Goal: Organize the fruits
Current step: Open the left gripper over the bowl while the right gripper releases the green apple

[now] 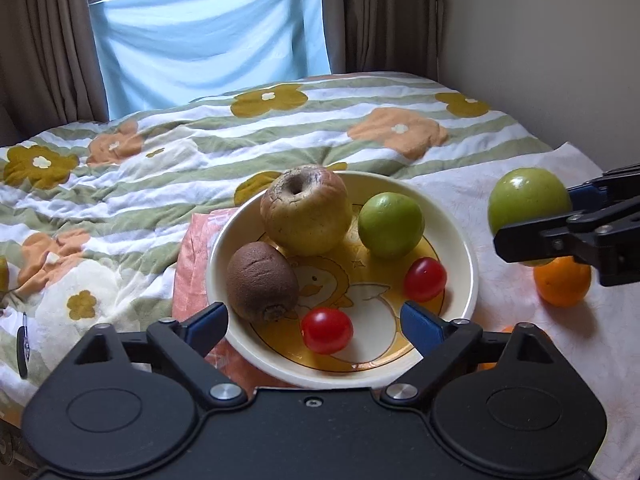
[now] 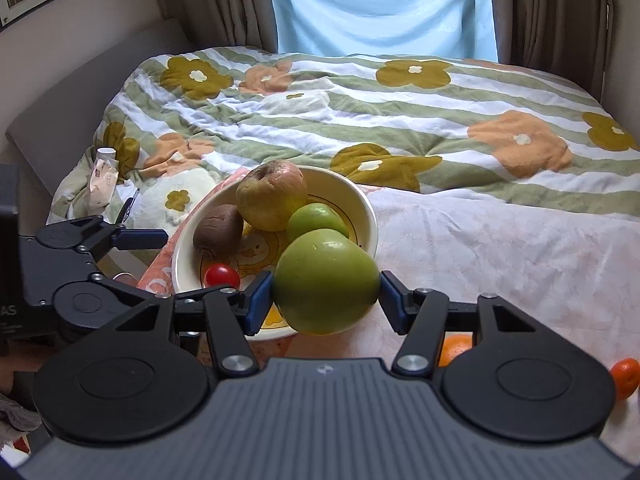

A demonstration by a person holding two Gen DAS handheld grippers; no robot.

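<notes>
A cream bowl (image 1: 474, 280) with a duck drawing holds a wrinkled yellow apple (image 1: 306, 210), a small green fruit (image 1: 390, 226), a kiwi (image 1: 262, 280) and two cherry tomatoes (image 1: 425, 284). My left gripper (image 1: 314, 320) stands open over the bowl's near rim. The nearer tomato (image 1: 326, 330) lies between its blue pads, untouched. My right gripper (image 2: 326, 292) is shut on a large green apple (image 2: 326, 280), held in the air beside the bowl's right rim (image 2: 370, 216). The left wrist view shows that apple (image 1: 528, 196) at the right edge.
The bowl rests on a pale orange-patterned cloth (image 2: 500, 248) over a floral striped quilt (image 1: 180, 168). An orange (image 1: 562, 286) lies on the cloth below the held apple, and a smaller orange fruit (image 2: 624, 376) sits farther right. A tube and wrapper (image 2: 104, 176) lie at the bed's left edge.
</notes>
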